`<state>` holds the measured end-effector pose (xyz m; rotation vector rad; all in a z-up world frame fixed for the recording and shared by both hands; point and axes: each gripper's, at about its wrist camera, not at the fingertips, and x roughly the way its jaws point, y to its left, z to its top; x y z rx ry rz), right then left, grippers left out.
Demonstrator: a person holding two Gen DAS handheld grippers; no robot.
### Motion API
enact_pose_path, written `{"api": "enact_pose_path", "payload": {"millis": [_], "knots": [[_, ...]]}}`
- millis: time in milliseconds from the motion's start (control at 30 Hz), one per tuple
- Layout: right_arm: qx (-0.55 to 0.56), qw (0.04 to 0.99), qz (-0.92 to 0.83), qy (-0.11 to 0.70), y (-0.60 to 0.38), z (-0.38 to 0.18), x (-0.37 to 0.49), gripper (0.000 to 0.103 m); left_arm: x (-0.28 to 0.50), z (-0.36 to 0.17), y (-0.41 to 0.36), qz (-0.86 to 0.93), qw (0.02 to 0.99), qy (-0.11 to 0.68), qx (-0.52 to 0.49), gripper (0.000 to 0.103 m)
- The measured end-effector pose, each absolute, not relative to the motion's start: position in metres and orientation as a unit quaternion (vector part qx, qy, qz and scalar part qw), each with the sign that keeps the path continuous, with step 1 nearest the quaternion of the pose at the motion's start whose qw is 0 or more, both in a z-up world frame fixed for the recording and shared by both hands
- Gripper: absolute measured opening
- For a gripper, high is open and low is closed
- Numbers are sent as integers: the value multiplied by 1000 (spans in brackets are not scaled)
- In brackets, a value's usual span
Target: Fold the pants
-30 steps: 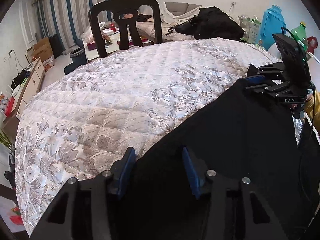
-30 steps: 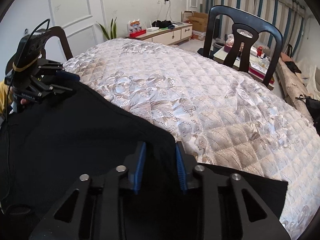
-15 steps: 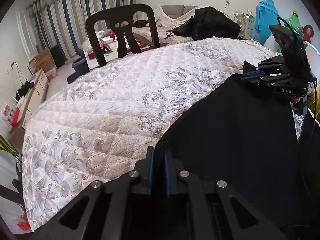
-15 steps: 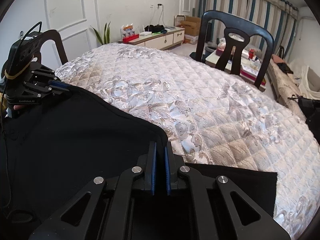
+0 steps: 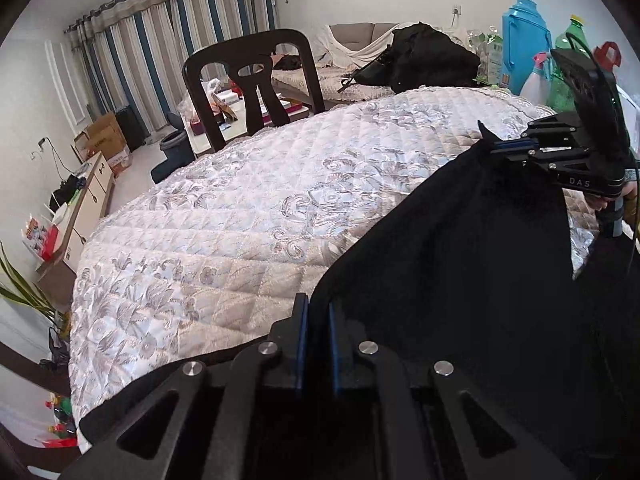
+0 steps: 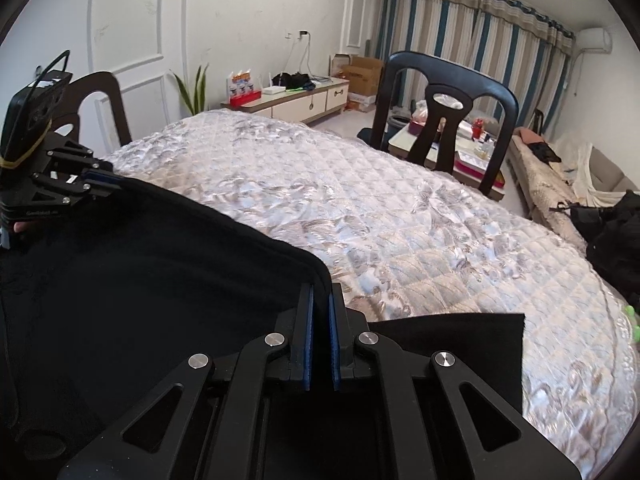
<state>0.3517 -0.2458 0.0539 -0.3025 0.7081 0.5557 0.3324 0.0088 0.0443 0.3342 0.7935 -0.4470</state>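
Note:
Black pants (image 5: 460,264) hang between my two grippers above a round table with a quilted floral cover (image 5: 248,208). My left gripper (image 5: 317,312) is shut on one corner of the pants' raised edge. My right gripper (image 6: 321,300) is shut on the other corner; it also shows in the left wrist view (image 5: 496,146), and the left gripper shows in the right wrist view (image 6: 112,184). The raised edge (image 6: 224,224) sags a little between them. A lower part of the pants (image 6: 460,340) lies flat on the cover.
A dark chair (image 5: 256,80) stands at the table's far side, another (image 6: 96,96) behind the left gripper. A black bag (image 5: 428,56), a blue jug (image 5: 524,40) and green bottles (image 5: 576,40) stand beyond the table. A low cabinet (image 6: 296,100) lines the wall.
Both grippers closed from open onto the pants' edge and lifted it; the black cloth now hangs higher between them.

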Motion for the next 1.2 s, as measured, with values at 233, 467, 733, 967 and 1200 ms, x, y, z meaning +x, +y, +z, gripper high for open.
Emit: {"api": "enact_pose_path", "payload": {"millis": [233,467,733,967,1200], "knots": [[-155,891,265,334,-248,63,313,6,299,53,8,-208,890,373,160,11],[-174,891,262,328,-246,66,265,6,255,59,7,-201,894,366,164,11],[-187,892,257,320,-248,72,222,6,212,62,10,-204,897,360,155,11],[-197,891,261,314,-247,72,176,6,170,55,12,-206,899,355,153,11],[-195,894,256,312,-250,68,143,6,136,48,10,-208,899,354,152,11]]}}
